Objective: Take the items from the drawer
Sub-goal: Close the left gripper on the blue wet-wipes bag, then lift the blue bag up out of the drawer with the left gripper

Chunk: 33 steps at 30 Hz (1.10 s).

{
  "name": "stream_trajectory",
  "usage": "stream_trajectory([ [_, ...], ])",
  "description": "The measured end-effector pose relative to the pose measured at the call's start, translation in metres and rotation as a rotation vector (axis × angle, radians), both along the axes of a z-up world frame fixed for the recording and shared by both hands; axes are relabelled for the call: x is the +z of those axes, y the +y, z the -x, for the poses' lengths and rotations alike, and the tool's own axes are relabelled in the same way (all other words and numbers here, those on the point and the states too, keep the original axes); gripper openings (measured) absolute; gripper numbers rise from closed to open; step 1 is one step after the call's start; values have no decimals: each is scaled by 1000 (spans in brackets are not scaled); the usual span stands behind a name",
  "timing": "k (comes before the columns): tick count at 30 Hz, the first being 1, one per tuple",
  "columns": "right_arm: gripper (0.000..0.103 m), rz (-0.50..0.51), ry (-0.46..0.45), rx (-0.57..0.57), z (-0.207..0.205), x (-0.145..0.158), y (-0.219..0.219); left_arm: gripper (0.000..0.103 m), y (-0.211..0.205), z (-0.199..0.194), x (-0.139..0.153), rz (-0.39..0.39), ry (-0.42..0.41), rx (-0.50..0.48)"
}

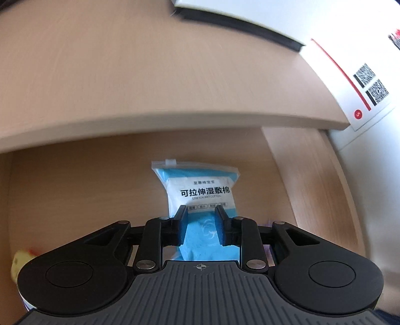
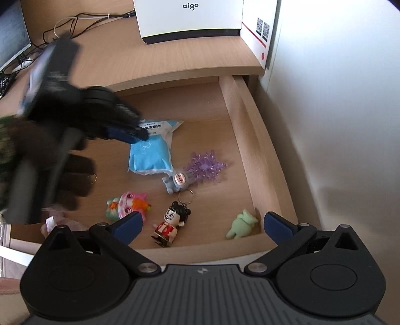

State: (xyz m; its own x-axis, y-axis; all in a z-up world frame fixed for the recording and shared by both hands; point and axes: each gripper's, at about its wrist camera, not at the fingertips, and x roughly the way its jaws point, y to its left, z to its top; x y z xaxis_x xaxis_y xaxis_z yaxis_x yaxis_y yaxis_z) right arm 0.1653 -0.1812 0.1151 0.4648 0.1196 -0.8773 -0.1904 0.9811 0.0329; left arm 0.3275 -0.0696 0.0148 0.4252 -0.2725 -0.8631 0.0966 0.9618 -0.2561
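One light wood-grain desk [image 2: 175, 62], smooth, against a white wall [image 2: 337, 112]; white "aigo" box [image 2: 190, 20] on top. One open drawer [image 2: 250, 130] below it, same pale wood, flat floor. One soft blue-and-white cotton-pad packet [image 1: 197, 197], glossy plastic, lying mid-drawer. Left gripper [image 1: 201, 226], black with blue pads, jaws narrowed around the packet's lower half; whether they grip it cannot be told. Right gripper [image 2: 202, 225] spread wide, empty, above the drawer's front. Small items: purple faceted snowflake [image 2: 206, 166], red-robed figure keychain [image 2: 170, 222], green rubbery figure [image 2: 241, 223].
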Motion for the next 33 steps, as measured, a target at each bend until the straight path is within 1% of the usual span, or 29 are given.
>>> stream_trajectory([
  [4, 103, 7, 7, -21, 6, -1, -6, 33, -20, 1, 1, -93, -60, -2],
  [6, 103, 6, 10, -32, 8, -1, -10, 42, -25, -1, 0, -123, -68, 10],
  [8, 103, 7, 14, -40, 9, -2, -12, 65, -25, -5, -3, -118, -40, 35],
  [9, 103, 8, 17, -40, 10, -3, -14, 70, -23, -8, -5, -93, -17, 47],
  [10, 103, 9, 19, -42, 11, -3, -14, 71, -21, -11, -9, -37, 28, 35],
  [12, 103, 11, 20, -43, 13, -4, -15, 70, -19, -14, -24, 90, 151, -28],
  [13, 103, 11, 20, -45, 14, -4, -16, 71, -19, -12, -28, 131, 162, -61],
  [14, 103, 12, 20, -46, 14, -5, -17, 71, -21, -7, -29, 129, 137, -96],
  [15, 103, 13, 20, -48, 14, -5, -18, 71, -24, -2, -27, 102, 105, -120],
  [16, 103, 15, 20, -51, 14, -5, -18, 70, -25, 2, -26, 85, 73, -131],
  [18, 103, 17, 22, -58, 13, -6, -21, 64, -23, 5, -23, 93, 47, -121],
  [19, 103, 18, 22, -59, 12, -6, -22, 57, -20, 5, -21, 105, 48, -116],
  [20, 103, 19, 21, -58, 10, -6, -22, 55, -16, 5, -18, 118, 62, -119],
  [23, 103, 22, 17, -30, 5, -5, -20, 53, 5, 14, -6, 123, 138, -146],
  [24, 103, 19, 15, -15, 1, -5, -17, 53, 16, 21, 1, 130, 143, -159],
  [26, 103, 2, 14, 28, -6, -4, -7, 53, 44, 41, 19, 141, 126, -169],
  [28, 103, -29, 33, 80, -13, -6, 8, 53, 73, 60, 39, 137, 101, -140],
  [31, 103, -92, 108, 161, -26, -16, 38, 53, 118, 91, 67, 117, 72, -45],
  [33, 103, -108, 148, 221, -33, -25, 61, 53, 144, 105, 73, 97, 52, 7],
])
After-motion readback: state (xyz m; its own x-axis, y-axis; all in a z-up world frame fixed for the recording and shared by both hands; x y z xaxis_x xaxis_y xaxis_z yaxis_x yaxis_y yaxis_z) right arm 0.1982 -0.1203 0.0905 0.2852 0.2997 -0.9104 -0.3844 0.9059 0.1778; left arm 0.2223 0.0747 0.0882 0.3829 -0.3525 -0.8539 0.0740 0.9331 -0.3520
